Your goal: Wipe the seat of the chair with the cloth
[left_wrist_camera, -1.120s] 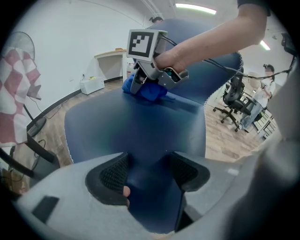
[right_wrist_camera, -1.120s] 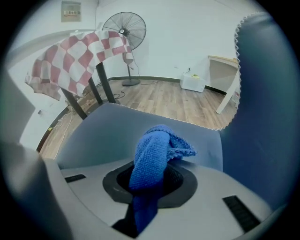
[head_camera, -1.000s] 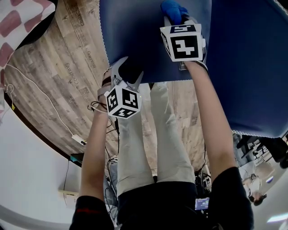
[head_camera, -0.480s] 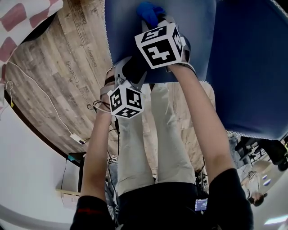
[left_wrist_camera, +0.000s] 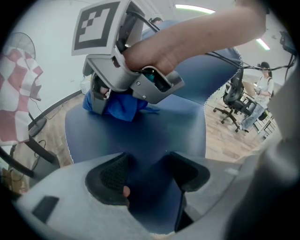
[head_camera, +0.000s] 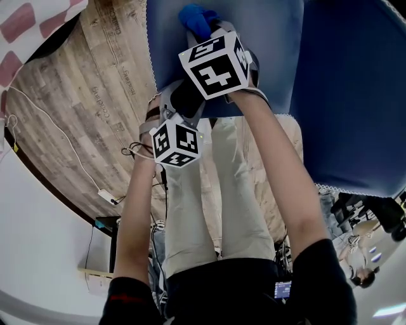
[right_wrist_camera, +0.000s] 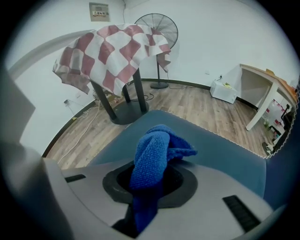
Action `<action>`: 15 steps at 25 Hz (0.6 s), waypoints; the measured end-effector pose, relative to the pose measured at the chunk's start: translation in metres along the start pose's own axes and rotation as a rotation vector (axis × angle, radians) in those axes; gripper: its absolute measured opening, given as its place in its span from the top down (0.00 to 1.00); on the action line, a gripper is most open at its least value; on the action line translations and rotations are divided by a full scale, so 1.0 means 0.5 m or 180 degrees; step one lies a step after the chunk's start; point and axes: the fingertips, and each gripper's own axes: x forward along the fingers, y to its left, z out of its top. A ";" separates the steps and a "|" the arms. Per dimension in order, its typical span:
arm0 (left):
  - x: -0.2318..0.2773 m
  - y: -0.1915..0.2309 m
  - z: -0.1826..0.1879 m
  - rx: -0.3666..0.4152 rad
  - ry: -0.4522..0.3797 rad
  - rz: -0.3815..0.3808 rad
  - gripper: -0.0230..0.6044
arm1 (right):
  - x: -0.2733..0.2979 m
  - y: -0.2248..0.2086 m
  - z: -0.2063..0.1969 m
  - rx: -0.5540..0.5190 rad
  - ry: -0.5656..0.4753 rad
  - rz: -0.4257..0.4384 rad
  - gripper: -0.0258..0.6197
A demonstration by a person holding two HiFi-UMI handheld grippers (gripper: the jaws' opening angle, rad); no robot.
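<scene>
The chair seat [head_camera: 273, 38] is a dark blue pad with a pale stitched edge. My right gripper [head_camera: 203, 28] is over the seat's left part, shut on a bunched blue cloth [head_camera: 193, 18] that rests on the pad. In the right gripper view the cloth [right_wrist_camera: 152, 154] bulges out between the jaws of the right gripper [right_wrist_camera: 150, 183] above the seat [right_wrist_camera: 220, 154]. My left gripper [head_camera: 181, 95] hovers at the seat's near edge. Its jaws stand open with only the seat [left_wrist_camera: 154, 136] between them in the left gripper view, where the cloth [left_wrist_camera: 119, 105] shows ahead.
A second blue panel [head_camera: 355, 95] lies to the right of the seat. A table draped in a red-and-white checked cloth [right_wrist_camera: 112, 47] and a fan [right_wrist_camera: 159, 28] stand beyond. A cable [head_camera: 63, 139] runs over the wooden floor. The person's legs [head_camera: 222, 203] are below the seat edge.
My right gripper has slid leftward across the seat with the cloth in it. The left gripper has stayed near the seat's front edge.
</scene>
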 end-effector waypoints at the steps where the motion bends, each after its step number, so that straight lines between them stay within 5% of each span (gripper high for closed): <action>1: 0.000 0.000 0.000 -0.0002 0.0000 0.0001 0.52 | 0.002 0.009 0.004 -0.0052 -0.0003 0.0024 0.87; 11: 0.000 0.002 0.001 -0.0003 -0.0011 0.0020 0.52 | 0.019 0.122 0.035 -0.0287 -0.0063 0.0396 0.87; 15: 0.005 0.006 -0.002 -0.0005 -0.0016 0.0010 0.52 | 0.033 0.143 0.031 -0.0549 -0.0031 0.0344 0.87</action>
